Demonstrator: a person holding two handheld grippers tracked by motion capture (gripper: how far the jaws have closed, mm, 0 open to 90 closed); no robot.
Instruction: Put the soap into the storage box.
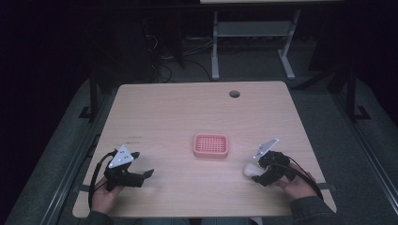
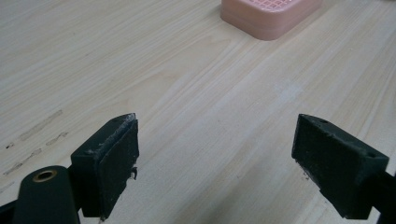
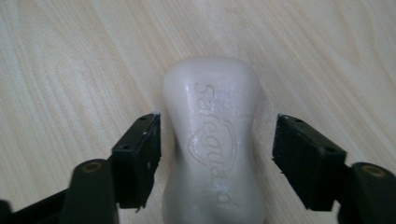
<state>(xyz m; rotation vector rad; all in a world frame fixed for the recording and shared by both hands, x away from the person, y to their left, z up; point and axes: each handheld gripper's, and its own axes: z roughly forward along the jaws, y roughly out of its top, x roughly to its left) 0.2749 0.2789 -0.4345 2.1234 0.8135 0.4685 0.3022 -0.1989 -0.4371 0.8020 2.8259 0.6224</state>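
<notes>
A white bar of soap (image 3: pixel 215 144) lies flat on the wooden table (image 1: pixel 169 112), seen also in the high view as the soap (image 1: pixel 250 169) at the right front. My right gripper (image 3: pixel 217 140) straddles it, one jaw on each side with small gaps between pads and soap. A pink soap dish (image 1: pixel 211 146) with a grid top sits at the table's middle; the same dish (image 2: pixel 268 16) shows at the top of the left gripper view. My left gripper (image 1: pixel 149 172) rests at the left front, its jaws wide apart over bare wood (image 2: pixel 215 154).
A round cable hole (image 1: pixel 234 93) sits near the table's far edge. Beyond the table stand a grey desk frame (image 1: pixel 253 33) and cables on the dark floor. Faint scuff marks (image 2: pixel 39 126) cross the wood near my left gripper.
</notes>
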